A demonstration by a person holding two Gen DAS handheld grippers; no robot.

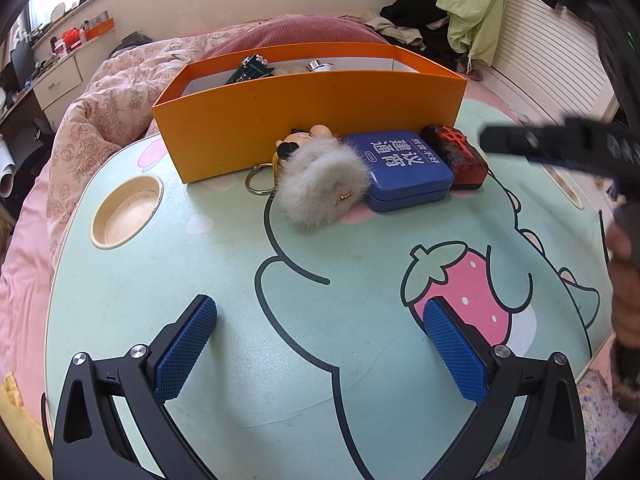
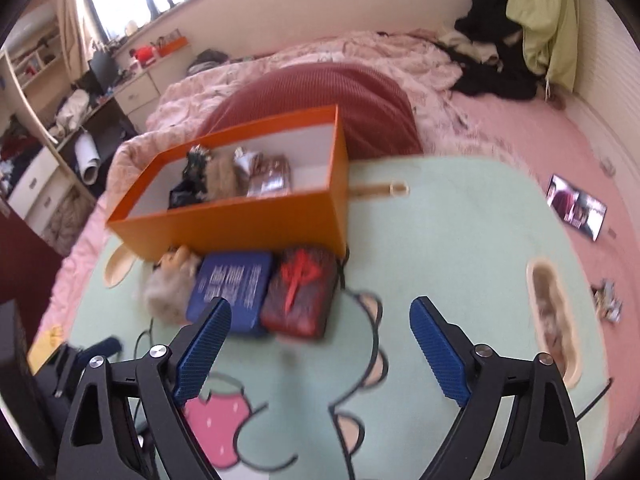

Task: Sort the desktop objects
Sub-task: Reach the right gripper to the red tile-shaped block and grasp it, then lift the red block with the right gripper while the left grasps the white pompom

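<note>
Blue tin [image 1: 402, 168]: lies flat on the table just in front of the orange box, between the furry keychain and the red-and-black block; white Chinese characters on the lid read 建议 and 沟通 upside down, smaller print unreadable.
Red-and-black block [image 1: 456, 156]: touches the tin's right side; a red raised character on top, shaped like 中.
Furry keychain [image 1: 320, 184]: grey-white fluff with a small doll head and a metal ring, against the tin's left side; tiny gold tag, unreadable.
Orange box [image 1: 280, 120]: open-topped, holding several small items.
Table [image 1: 280, 360]: mint green, printed with a strawberry cartoon.
Left gripper [image 1: 320, 312]: jaws spread wide, nothing between them.
Right gripper [image 2: 320, 312]: jaws apart and empty, above the table near the block.
</note>
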